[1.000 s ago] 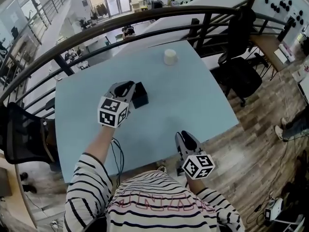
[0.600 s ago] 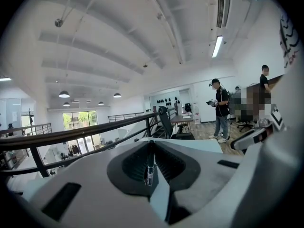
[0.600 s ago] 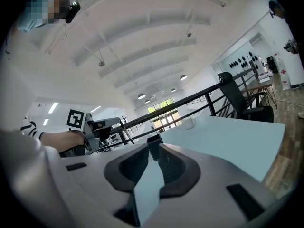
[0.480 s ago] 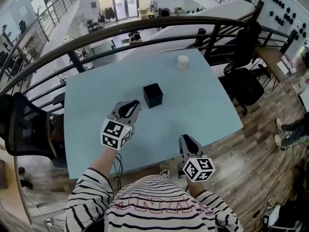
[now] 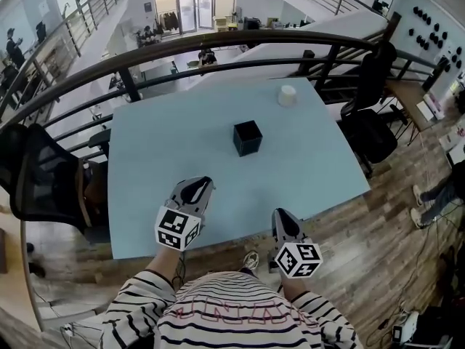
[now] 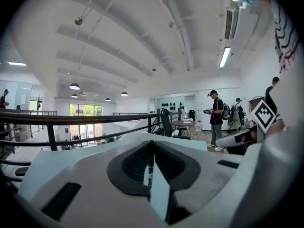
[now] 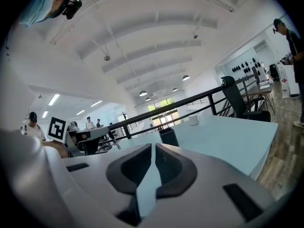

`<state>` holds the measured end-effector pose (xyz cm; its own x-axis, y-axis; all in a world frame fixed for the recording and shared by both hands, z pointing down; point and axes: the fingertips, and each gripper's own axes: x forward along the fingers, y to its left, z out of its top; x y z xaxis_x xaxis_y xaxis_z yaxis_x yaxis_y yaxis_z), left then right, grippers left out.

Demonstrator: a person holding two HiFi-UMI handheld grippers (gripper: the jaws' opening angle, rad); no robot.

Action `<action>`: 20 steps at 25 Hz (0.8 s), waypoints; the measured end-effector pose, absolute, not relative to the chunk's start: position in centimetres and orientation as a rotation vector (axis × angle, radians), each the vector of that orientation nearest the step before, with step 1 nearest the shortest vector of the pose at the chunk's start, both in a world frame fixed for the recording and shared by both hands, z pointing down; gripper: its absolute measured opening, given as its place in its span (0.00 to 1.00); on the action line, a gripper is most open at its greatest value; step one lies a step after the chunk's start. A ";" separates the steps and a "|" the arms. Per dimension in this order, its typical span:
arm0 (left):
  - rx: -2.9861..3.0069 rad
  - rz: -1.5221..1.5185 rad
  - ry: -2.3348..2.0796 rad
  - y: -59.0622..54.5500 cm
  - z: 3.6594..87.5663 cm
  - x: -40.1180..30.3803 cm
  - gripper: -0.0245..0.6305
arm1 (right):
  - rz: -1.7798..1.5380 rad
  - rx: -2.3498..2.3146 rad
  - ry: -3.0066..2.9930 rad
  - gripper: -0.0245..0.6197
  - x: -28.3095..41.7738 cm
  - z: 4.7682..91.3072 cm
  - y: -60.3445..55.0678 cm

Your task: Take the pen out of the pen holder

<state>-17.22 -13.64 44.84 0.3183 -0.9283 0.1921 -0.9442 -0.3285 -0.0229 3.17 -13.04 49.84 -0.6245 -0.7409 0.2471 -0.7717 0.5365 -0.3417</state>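
The black cube-shaped pen holder (image 5: 247, 137) stands near the middle of the pale blue table (image 5: 152, 144); it also shows in the right gripper view (image 7: 167, 137). My left gripper (image 5: 195, 189) hovers over the table's near edge, well short of the holder. In the left gripper view a thin dark pen (image 6: 150, 163) stands upright between the jaws, and the left gripper (image 6: 151, 144) is shut on it. My right gripper (image 5: 282, 220) hangs just off the table's front edge. Its jaws (image 7: 153, 146) are closing to a narrow slit with nothing between them.
A white cup (image 5: 288, 95) sits at the table's far right corner. A dark railing (image 5: 218, 42) runs behind the table, with a drop beyond it. Black chairs stand at the left (image 5: 36, 180) and right (image 5: 367, 133). Wooden floor lies to the right.
My left gripper has drawn back from the pen holder toward the table's near edge. The holder now stands alone farther away. The right gripper stays low near the front edge.
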 end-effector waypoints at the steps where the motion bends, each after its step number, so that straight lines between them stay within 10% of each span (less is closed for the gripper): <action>1: 2.466 0.255 -1.759 -12.7 45.1 -17.5 0.12 | 0.652 1.324 -2.687 0.11 2.8 49.9 -12.4; 20: 2.398 0.247 -1.692 0.4 48.7 -19.8 0.12 | 0.604 1.278 -2.642 0.09 -1.6 51.0 -3.2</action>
